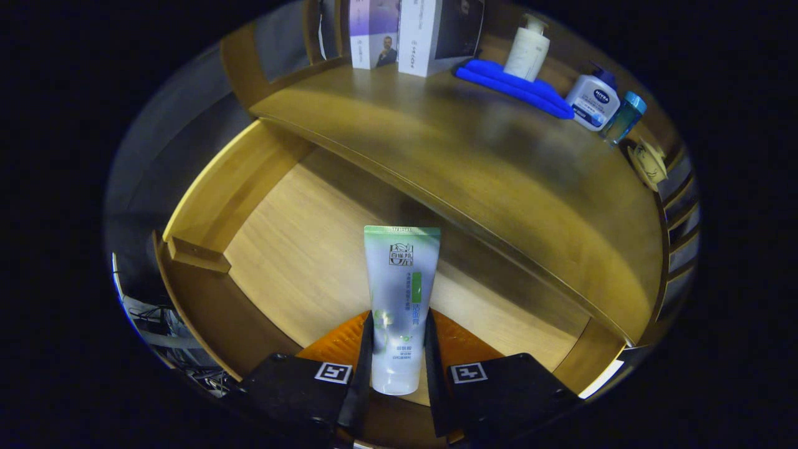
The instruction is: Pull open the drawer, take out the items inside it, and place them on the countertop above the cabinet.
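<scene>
The gripper [399,349] hangs over the open drawer [299,249], tipped down toward its floor, with the countertop [474,162] beyond and above it. Its two fingers are clamped on one tube [400,299], one pressing each side of the lower half; the tube stands between them with its flat green end pointing away from the gripper, and it seems to be lifted clear of the drawer floor, though the fisheye makes that hard to judge. The drawer's bare wooden floor shows around and beyond the tube. On the countertop, well apart from the tube, stand two boxes [411,34] at the back, one blue cloth [514,87] with one pump bottle [527,50] on it, then one squat white bottle [593,100] and, just beside that, one small teal bottle [625,117].
</scene>
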